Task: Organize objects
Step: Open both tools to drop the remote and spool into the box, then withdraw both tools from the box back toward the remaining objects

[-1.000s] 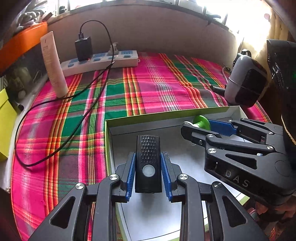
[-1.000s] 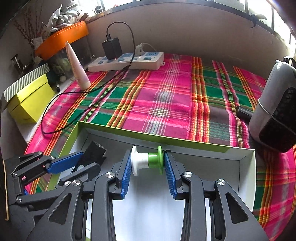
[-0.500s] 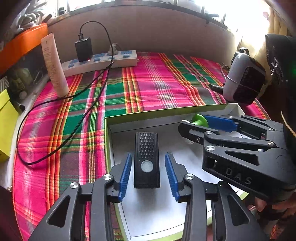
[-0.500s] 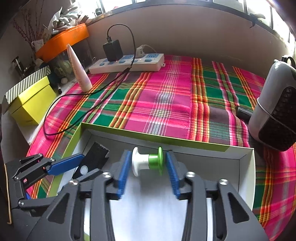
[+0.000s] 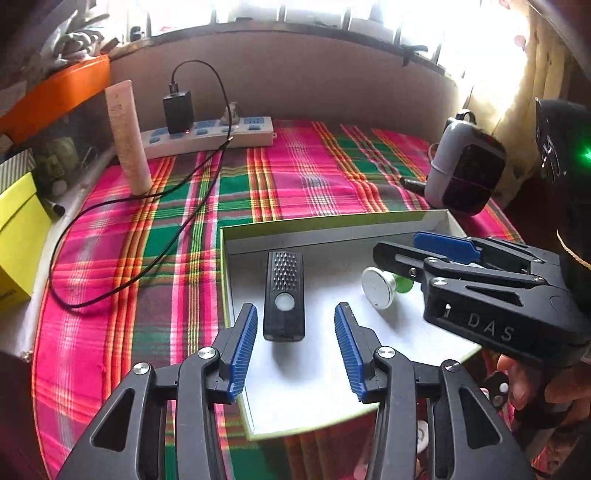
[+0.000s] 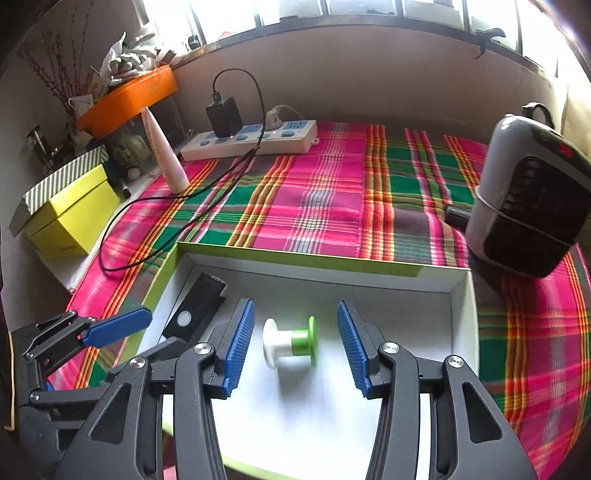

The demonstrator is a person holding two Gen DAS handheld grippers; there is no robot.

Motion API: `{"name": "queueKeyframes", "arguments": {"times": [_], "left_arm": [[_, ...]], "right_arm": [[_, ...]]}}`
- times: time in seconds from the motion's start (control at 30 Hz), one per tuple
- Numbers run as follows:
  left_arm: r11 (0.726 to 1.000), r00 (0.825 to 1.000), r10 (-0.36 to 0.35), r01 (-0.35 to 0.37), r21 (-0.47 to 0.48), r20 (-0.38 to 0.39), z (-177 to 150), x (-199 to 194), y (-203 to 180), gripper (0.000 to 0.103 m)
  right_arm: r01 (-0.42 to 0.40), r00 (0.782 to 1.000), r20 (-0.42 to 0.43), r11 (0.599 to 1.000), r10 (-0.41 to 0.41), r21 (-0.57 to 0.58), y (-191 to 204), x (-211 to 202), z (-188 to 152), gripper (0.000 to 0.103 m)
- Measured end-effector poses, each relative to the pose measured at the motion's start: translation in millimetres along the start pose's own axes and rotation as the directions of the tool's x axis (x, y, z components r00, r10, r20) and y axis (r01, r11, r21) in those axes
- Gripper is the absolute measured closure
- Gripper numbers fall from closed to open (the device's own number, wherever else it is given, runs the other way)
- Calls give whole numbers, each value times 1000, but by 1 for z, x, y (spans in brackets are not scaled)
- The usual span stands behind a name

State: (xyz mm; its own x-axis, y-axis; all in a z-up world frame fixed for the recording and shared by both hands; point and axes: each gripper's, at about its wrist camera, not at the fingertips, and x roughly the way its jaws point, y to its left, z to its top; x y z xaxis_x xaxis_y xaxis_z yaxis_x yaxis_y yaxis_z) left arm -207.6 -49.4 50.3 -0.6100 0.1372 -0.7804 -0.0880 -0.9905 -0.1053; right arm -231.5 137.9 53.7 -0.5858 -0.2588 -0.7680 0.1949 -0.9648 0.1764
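Light: bright daylight from the windows [image 6: 369, 11] along the back wall
Glare: panes blown out white, strongest at the upper right of the left view
Shadows: soft, short, under the black light [image 5: 284, 295] and the spool [image 6: 291, 341] on the box floor [image 6: 314, 424]
Distortion: fisheye bending, dark corners
Blur: slight softness near the edges

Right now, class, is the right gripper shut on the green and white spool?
No: the right gripper stands open, and the spool lies free on the box floor between its fingers.
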Motion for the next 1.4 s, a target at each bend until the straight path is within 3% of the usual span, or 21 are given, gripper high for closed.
{"name": "queueKeyframes", "arguments": {"times": [0.53, 1.07, 1.4], "left_arm": [[998, 998, -62, 61, 16, 28, -41, -41, -17, 60], [991, 991, -132, 132, -5, -14, -83, -48, -17, 60], [989, 988, -146, 146, -11, -40, -87, -43, -21, 60]], "right_arm": [[13, 996, 89, 1000, -15, 14, -11, -58, -50, 55], [75, 991, 102, 994, -83, 79, -45, -92, -111, 55], [54, 995, 82, 994, -62, 100, -45, -92, -131, 55]]}}
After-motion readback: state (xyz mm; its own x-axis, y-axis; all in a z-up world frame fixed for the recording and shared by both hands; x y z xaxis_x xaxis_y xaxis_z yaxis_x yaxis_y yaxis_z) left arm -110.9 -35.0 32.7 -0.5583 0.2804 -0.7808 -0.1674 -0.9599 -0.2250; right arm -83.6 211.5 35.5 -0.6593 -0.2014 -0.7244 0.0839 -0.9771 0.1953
